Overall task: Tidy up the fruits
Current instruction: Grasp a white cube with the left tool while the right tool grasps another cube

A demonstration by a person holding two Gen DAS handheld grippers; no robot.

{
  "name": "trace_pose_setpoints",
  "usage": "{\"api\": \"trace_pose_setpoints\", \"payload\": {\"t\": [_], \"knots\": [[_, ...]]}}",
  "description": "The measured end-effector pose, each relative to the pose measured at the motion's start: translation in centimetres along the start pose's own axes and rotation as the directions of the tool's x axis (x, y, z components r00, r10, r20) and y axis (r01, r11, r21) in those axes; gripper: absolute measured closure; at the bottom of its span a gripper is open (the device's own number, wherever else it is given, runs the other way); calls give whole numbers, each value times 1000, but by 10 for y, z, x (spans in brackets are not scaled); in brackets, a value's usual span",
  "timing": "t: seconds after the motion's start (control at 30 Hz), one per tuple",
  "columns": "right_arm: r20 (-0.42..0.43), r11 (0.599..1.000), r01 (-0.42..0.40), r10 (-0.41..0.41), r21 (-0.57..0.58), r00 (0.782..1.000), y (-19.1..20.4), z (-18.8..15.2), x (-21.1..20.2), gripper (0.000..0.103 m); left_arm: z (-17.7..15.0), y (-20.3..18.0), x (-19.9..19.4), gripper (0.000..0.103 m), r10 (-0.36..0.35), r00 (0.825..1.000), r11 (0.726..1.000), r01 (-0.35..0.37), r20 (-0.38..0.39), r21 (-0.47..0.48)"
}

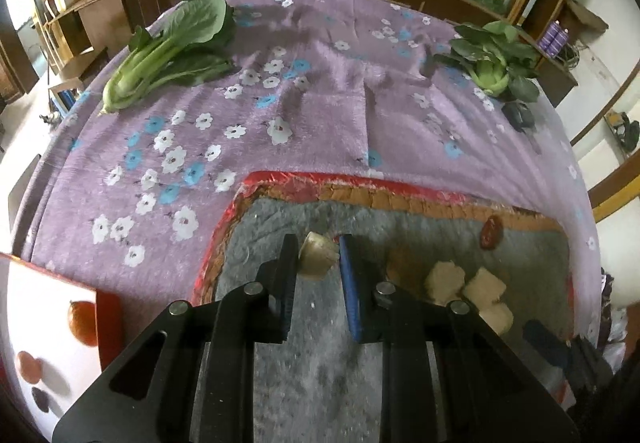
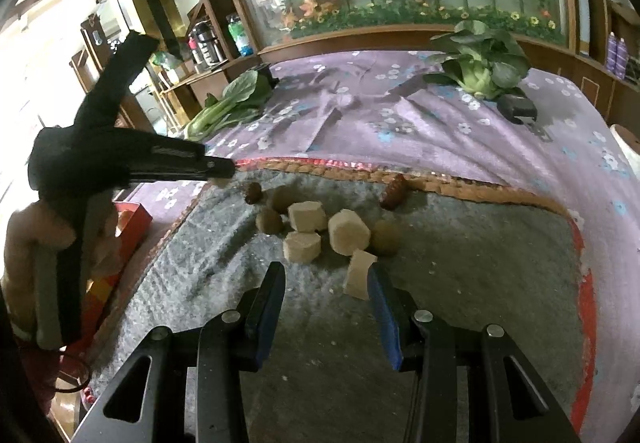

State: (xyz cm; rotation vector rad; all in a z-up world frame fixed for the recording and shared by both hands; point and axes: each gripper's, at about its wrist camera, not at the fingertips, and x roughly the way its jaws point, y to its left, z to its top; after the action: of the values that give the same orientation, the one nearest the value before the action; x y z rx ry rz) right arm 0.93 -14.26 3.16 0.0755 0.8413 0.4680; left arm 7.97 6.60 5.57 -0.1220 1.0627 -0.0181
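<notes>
A grey mat [image 1: 312, 343] with a red and orange edge lies on the purple flowered cloth. My left gripper [image 1: 318, 243] is shut on a pale cut fruit chunk [image 1: 316, 257], held just above the mat. In the right wrist view the left gripper [image 2: 220, 171] reaches in from the left with that chunk [image 2: 219, 182] at its tip. My right gripper [image 2: 326, 271] stands open over the mat [image 2: 480, 283]. A pale chunk [image 2: 358, 275] lies just ahead of its right finger. More pale chunks [image 2: 306, 217], brown round fruits [image 2: 270, 221] and a red date [image 2: 394, 191] lie beyond.
A white board [image 1: 48, 291] at the left carries an orange fruit [image 1: 82, 323] and darker ones, beside a red box [image 2: 130, 221]. Bok choy [image 1: 160, 55] lies at the far left, another bunch [image 1: 492, 63] at the far right by a black object [image 1: 518, 115]. Shelves stand behind.
</notes>
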Motion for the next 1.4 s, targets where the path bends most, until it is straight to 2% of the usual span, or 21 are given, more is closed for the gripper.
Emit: {"api": "trace_pose_setpoints", "payload": {"t": [0.2, 0.37, 0.43, 0.5, 0.87, 1.23, 1.4], "knots": [[-32, 999, 7, -6, 42, 999, -15, -7, 8, 61, -11, -10, -11, 83, 20, 999, 999, -21, 30, 37], [-66, 1000, 21, -20, 23, 998, -12, -4, 26, 62, -18, -16, -13, 83, 13, 1000, 999, -14, 26, 53], [-63, 1000, 17, -15, 22, 998, -11, -3, 32, 78, -21, -18, -13, 83, 19, 999, 998, -21, 27, 60], [-69, 999, 52, -51, 6, 996, -10, -3, 38, 85, -26, -19, -14, 83, 23, 999, 998, -24, 25, 66], [-8, 999, 36, -36, 15, 999, 2, -8, 3, 85, -57, -12, -38, 83, 44, 997, 996, -48, 57, 77], [33, 996, 74, -73, -39, 997, 42, -13, -17, 86, -87, 8, -66, 83, 68, 992, 996, -74, 105, 53], [44, 995, 68, -65, -72, 997, 62, -13, -23, 86, -100, 25, -79, 83, 81, 989, 996, -85, 125, 28]]}}
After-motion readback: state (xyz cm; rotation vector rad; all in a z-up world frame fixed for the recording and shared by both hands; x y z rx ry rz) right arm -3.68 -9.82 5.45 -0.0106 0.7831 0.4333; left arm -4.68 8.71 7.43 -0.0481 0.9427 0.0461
